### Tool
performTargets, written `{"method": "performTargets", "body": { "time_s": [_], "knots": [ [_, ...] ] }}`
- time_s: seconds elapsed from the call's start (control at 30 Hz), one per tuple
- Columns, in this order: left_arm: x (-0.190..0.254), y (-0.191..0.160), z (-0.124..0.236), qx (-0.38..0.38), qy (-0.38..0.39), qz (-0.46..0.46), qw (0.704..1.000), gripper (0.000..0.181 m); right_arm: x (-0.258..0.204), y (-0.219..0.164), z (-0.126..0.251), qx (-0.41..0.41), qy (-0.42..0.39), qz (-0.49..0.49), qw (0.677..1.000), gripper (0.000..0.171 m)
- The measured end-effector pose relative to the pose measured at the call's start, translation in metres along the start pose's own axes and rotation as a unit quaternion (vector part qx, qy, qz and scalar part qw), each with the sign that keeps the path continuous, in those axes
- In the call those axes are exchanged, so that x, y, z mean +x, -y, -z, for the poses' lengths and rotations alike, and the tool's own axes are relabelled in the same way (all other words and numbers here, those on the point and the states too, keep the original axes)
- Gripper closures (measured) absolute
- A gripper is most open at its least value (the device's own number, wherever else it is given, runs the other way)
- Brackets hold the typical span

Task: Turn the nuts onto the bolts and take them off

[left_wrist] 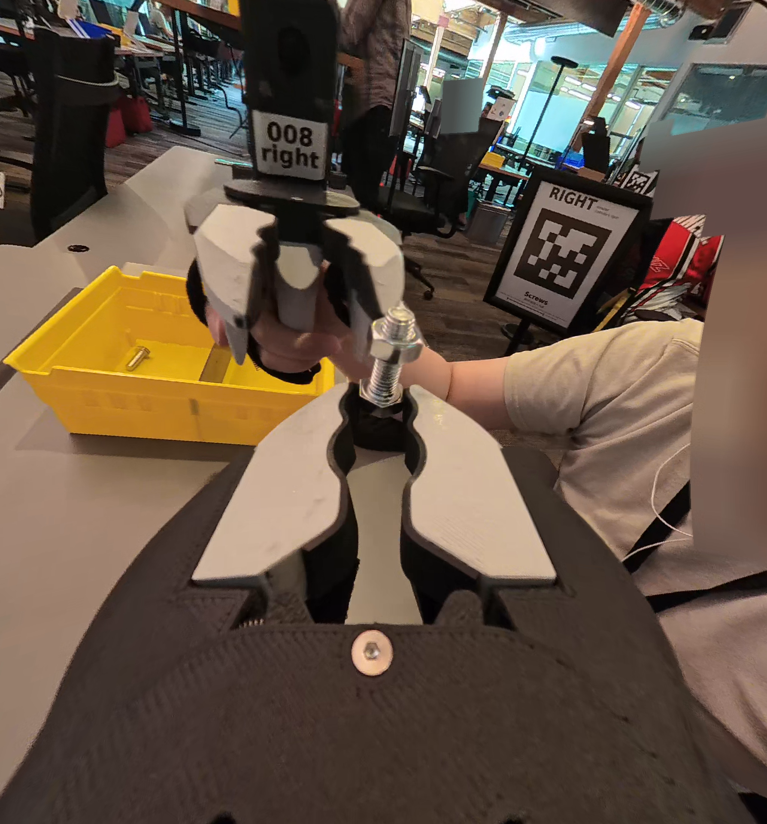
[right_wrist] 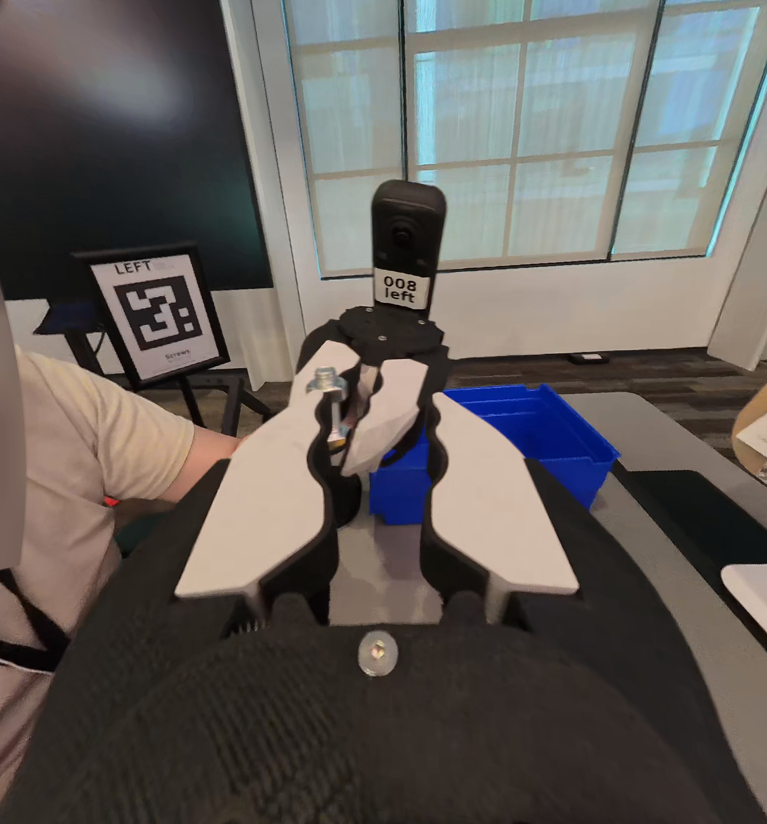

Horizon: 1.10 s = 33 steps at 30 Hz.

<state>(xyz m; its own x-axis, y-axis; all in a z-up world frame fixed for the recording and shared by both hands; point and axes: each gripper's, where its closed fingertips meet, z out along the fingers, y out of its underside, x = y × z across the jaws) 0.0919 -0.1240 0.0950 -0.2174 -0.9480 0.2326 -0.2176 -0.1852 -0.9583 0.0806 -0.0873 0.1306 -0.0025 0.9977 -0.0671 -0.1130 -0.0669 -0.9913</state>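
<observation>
A silver bolt (left_wrist: 383,374) stands upright with a hex nut (left_wrist: 395,343) threaded near its top. My left gripper (left_wrist: 379,394) is shut on the bolt's head at its fingertips. My right gripper (left_wrist: 301,348) faces it from the far side with its jaws open; one finger sits right beside the nut, contact unclear. In the right wrist view, my right gripper (right_wrist: 381,401) is open and wide. The nut (right_wrist: 325,383) is by its left fingertip, and the left gripper (right_wrist: 343,439) holds the bolt (right_wrist: 334,417) from beyond.
A yellow bin (left_wrist: 149,401) with a loose bolt (left_wrist: 137,358) inside sits on the grey table to the left. A blue bin (right_wrist: 528,428) stands behind the grippers. A person's arm (left_wrist: 475,383) reaches in. A cardboard box (right_wrist: 765,428) is at the right edge. The gap from one gripper's tips to the other's is roughly 4 centimeters.
</observation>
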Motion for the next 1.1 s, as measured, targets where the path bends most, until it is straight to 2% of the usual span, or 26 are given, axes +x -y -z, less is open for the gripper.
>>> {"method": "performTargets", "body": {
  "time_s": [0.17,0.27,0.33,0.4,0.47,0.67,0.77,0.87,1.0,1.1],
  "knots": [
    [-0.003,-0.002,-0.001,-0.006,0.011,0.001,1.000,0.163,-0.018,-0.004,-0.012,-0.017,0.024,0.026,0.999,0.127],
    [0.000,-0.002,-0.002,-0.005,-0.001,0.002,1.000,0.163,-0.014,-0.011,-0.017,-0.038,0.002,0.049,0.998,0.128],
    [0.000,-0.001,-0.001,-0.006,0.007,-0.005,1.000,0.163,-0.007,-0.009,-0.010,-0.027,-0.002,0.043,0.999,0.124],
    [0.002,0.002,0.002,-0.002,0.002,-0.003,1.000,0.163,0.005,-0.003,0.000,-0.005,-0.014,0.015,1.000,0.128],
    [0.001,0.003,0.004,0.000,0.010,-0.003,1.000,0.163,0.002,0.002,0.004,0.014,0.007,-0.005,1.000,0.128],
    [0.000,-0.002,-0.001,-0.013,0.005,0.001,1.000,0.163,-0.020,-0.008,-0.017,-0.024,0.019,0.043,0.999,0.122],
    [0.004,-0.002,-0.002,-0.017,0.002,-0.006,1.000,0.163,-0.008,-0.002,-0.006,-0.002,0.014,0.025,1.000,0.119],
    [0.009,0.001,0.000,-0.010,-0.007,-0.003,1.000,0.163,0.004,0.009,0.008,0.032,0.000,-0.008,0.999,0.123],
    [0.009,0.001,-0.002,-0.013,-0.006,-0.002,1.000,0.163,-0.027,0.005,-0.010,0.005,0.033,0.043,0.999,0.118],
    [0.013,-0.001,-0.004,-0.018,-0.017,-0.003,1.000,0.163,-0.021,0.000,-0.015,-0.009,0.006,0.061,0.998,0.118]
  ]
}}
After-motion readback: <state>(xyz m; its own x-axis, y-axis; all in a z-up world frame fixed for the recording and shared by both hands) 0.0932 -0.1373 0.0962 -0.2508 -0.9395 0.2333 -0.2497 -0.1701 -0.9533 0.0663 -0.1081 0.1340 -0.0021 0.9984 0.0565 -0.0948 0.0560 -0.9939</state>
